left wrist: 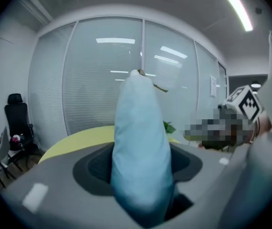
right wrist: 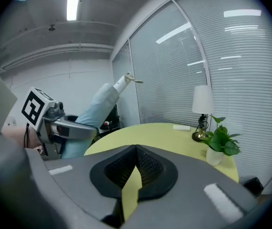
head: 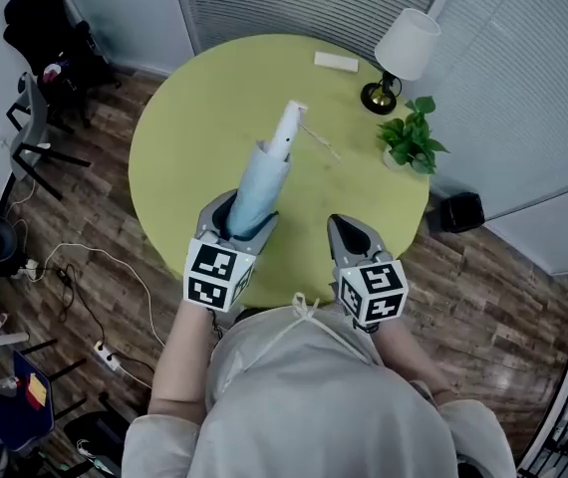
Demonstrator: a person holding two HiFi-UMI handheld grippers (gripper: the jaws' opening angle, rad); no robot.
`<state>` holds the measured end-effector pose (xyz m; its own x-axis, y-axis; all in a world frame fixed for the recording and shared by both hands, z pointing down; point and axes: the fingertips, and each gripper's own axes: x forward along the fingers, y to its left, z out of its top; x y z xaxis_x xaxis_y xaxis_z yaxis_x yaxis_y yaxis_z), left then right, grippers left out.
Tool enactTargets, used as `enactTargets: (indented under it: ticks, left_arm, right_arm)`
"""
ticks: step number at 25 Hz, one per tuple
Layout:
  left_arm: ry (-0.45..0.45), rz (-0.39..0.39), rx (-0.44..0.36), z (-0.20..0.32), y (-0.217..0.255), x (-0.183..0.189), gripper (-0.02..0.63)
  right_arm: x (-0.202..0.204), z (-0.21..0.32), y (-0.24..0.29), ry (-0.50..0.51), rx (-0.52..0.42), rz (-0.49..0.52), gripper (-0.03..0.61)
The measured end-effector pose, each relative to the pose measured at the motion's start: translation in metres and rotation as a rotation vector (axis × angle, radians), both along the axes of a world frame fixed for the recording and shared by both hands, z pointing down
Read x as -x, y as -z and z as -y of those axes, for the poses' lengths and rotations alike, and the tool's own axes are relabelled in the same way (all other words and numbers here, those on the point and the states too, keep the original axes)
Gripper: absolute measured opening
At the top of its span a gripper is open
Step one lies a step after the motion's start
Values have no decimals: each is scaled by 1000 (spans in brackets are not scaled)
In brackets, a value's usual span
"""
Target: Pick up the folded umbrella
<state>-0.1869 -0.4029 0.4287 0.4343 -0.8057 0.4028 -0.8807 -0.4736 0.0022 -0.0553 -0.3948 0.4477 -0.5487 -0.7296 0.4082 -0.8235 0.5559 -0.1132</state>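
The folded umbrella [head: 264, 172] is light blue with a white tip and a thin strap at its end. It hangs in the air above the round yellow-green table [head: 194, 118], slanting up and away from me. My left gripper [head: 239, 212] is shut on its thick lower end; in the left gripper view the umbrella [left wrist: 138, 142] fills the space between the jaws of that gripper [left wrist: 141, 175]. My right gripper [head: 349, 232] floats beside it on the right, shut with nothing held [right wrist: 136, 171]. From the right gripper view the umbrella [right wrist: 95, 106] rises from the left gripper [right wrist: 55, 123].
A white-shaded lamp [head: 399, 53], a potted plant [head: 411, 137] and a flat white object [head: 336, 62] stand at the table's far right. Chairs [head: 35, 137] and cables lie on the wooden floor at left; a black box [head: 460, 211] sits by the glass wall.
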Motion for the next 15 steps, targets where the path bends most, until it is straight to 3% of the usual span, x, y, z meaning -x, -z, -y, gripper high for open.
enactTargets:
  ticks: [7,11,15]
  left_arm:
    - [234,-162,-229,-10,71,38,305]
    - [334,-207,-287,-20,87,46,305]
    - [360,-195,-333,-19,97,45,305]
  right_arm:
    - [-2,25,44,-20,-97,28,-2]
    - [0,24,60,-9,-138,44,-2]
    - [2,27,70,-4,-171,47,-2]
